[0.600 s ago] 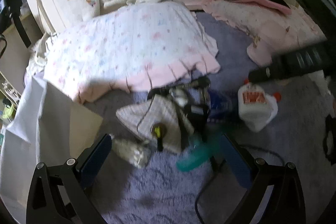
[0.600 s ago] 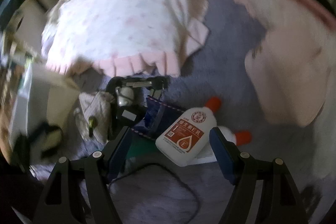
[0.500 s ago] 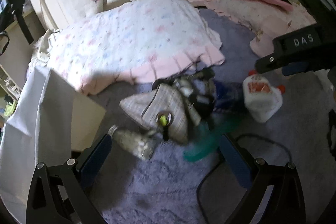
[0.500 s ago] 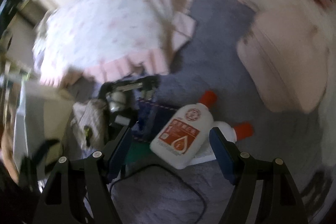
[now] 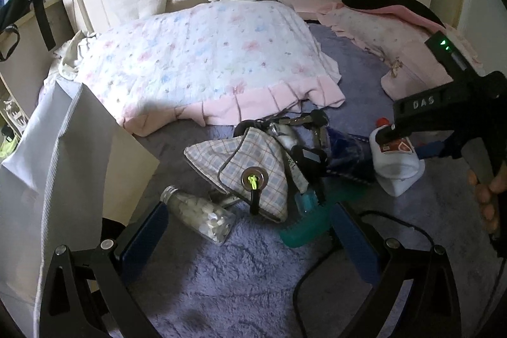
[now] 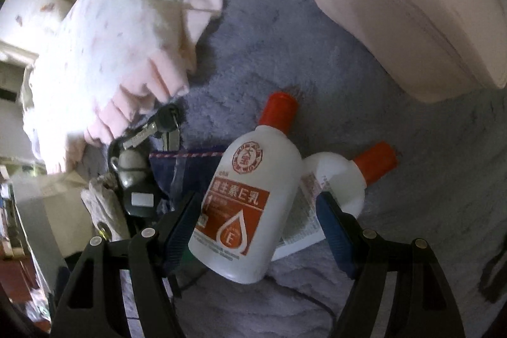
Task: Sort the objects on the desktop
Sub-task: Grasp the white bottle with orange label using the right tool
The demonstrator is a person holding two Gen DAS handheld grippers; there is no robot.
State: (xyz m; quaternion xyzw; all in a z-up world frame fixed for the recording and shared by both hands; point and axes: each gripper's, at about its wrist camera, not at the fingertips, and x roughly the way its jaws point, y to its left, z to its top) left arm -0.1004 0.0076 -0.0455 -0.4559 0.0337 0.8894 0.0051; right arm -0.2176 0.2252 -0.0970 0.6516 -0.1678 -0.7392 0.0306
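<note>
A heap of small things lies on the purple fleece blanket (image 5: 247,281). It holds a plaid pouch (image 5: 250,160), a small glass bottle of white pieces (image 5: 196,216), a teal brush (image 5: 309,225), keys (image 5: 304,121) and a dark blue pouch (image 6: 177,170). My left gripper (image 5: 247,239) hangs open just before the glass bottle and the brush. Two white bottles with red caps lie at the heap's right. My right gripper (image 6: 258,224) is open, its fingers on either side of the upper bottle (image 6: 250,195). A gap shows at the right pad. The second bottle (image 6: 342,179) lies under it.
A flowered quilt with a pink frill (image 5: 206,65) covers the bed behind the heap. A pink cushion (image 6: 412,15) lies at the right. A white box (image 5: 73,154) stands at the left. A black cable (image 5: 320,274) loops near the left gripper. A hand (image 5: 488,192) holds the right gripper.
The right gripper has come down closer over the upper white bottle, which now fills the space between its fingers. The left gripper has shifted slightly, bringing the glass bottle nearer its left finger.
</note>
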